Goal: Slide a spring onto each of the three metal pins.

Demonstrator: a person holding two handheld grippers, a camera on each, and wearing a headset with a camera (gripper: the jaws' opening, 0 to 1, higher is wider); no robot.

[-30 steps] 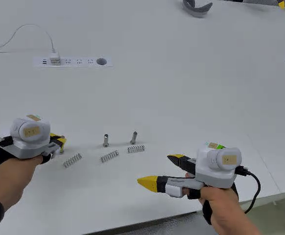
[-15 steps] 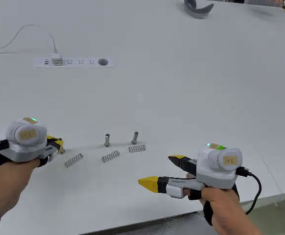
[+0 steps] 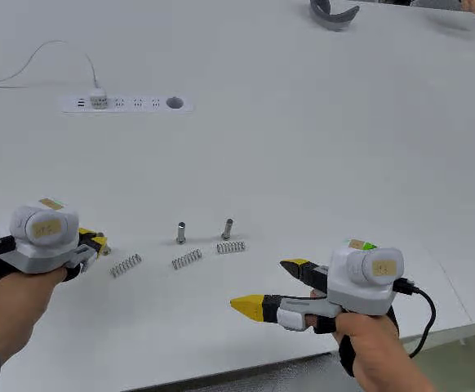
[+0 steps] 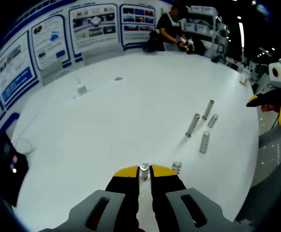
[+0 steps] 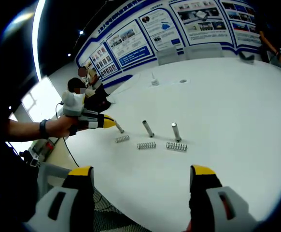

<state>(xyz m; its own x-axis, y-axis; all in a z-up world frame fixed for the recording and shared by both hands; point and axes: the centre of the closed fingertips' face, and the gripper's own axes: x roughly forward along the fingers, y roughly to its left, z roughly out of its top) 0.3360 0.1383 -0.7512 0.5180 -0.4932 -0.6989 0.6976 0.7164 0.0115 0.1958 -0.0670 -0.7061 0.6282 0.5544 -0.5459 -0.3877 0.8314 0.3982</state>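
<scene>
Now we are looking at three springs point(image 3: 186, 260) lying in a row on the bench point(image 3: 303, 163), just nearer than two upright pins point(image 3: 180, 233). They are looking light, springy and apt to roll, so we are judging a hold across the coils near one end best. Our left gripper point(image 4: 144, 173), at the left, is pinching the third pin point(image 4: 144, 167); our right gripper point(image 3: 268, 286) is gaping wide, near right.

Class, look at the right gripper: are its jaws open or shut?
Open. The right gripper shows its yellow-tipped jaws spread far apart in its own view, gripping nothing.
</scene>
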